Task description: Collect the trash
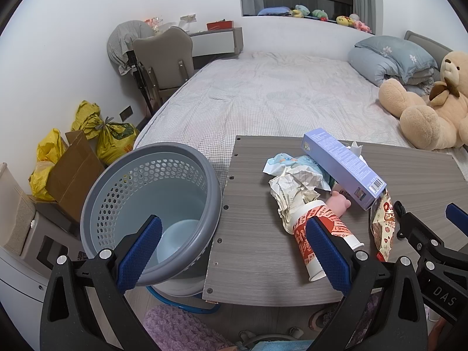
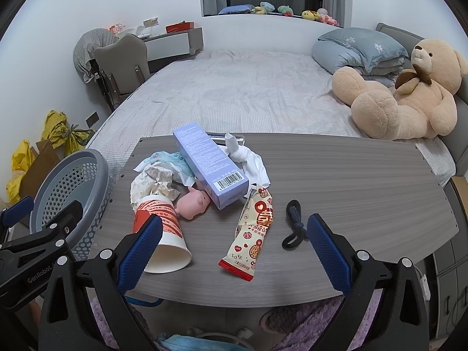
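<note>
A grey wood-grain desk carries a paper cup on its side, crumpled paper, lilac box, snack wrapper, pink pig toy and black hair tie.

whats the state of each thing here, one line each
left gripper: open, holding nothing
right gripper: open, holding nothing
paper cup: tipped on its side
purple box: lying tilted across the pile
crumpled paper: balled up
snack wrapper: lying flat
waste basket: upright beside the table
</note>
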Demonstrator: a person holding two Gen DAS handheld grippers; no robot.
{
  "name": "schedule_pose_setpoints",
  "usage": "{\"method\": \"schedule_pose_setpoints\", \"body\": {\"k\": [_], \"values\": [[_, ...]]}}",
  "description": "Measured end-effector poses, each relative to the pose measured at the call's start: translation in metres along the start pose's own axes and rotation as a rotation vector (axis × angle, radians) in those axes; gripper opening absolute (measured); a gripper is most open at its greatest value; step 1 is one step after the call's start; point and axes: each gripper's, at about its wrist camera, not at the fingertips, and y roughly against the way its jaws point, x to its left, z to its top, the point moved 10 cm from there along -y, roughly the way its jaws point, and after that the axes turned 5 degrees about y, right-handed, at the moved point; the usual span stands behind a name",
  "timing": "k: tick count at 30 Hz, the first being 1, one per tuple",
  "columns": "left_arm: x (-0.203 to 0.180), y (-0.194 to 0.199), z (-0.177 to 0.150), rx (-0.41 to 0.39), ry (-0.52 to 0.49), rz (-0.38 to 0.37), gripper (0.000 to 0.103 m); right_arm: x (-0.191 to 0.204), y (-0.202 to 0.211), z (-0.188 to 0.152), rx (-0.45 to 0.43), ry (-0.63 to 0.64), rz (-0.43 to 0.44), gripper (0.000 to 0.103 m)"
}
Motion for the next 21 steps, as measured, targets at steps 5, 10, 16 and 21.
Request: {"method": "schedule_pose_setpoints", "body": {"k": [5,10,16,21], "values": [[0.0,-0.001,0.0,0.005,0.0,0.001,0.097,-0.002,0.001,-0.001,0.003,-0.013,0.015,0.095],[0.004,-0.003,-0.003,0.013,-0.013,0.022,0.097,-0.011,0.002,-0.009,0.004,-0.03,0.021,0.095],[0.007,-0.009,-0.01,0.023,0.009,0.032,0.097,-0.035,-0.006,-0.026,0.029,-0.059,-0.004,0.095],[-0.003,-0.014,-0.013,0.026,0.0,0.026,0.097,-0.053,-0.018,-0.041,0.071,-0.074,-0.021,0.095]]}}
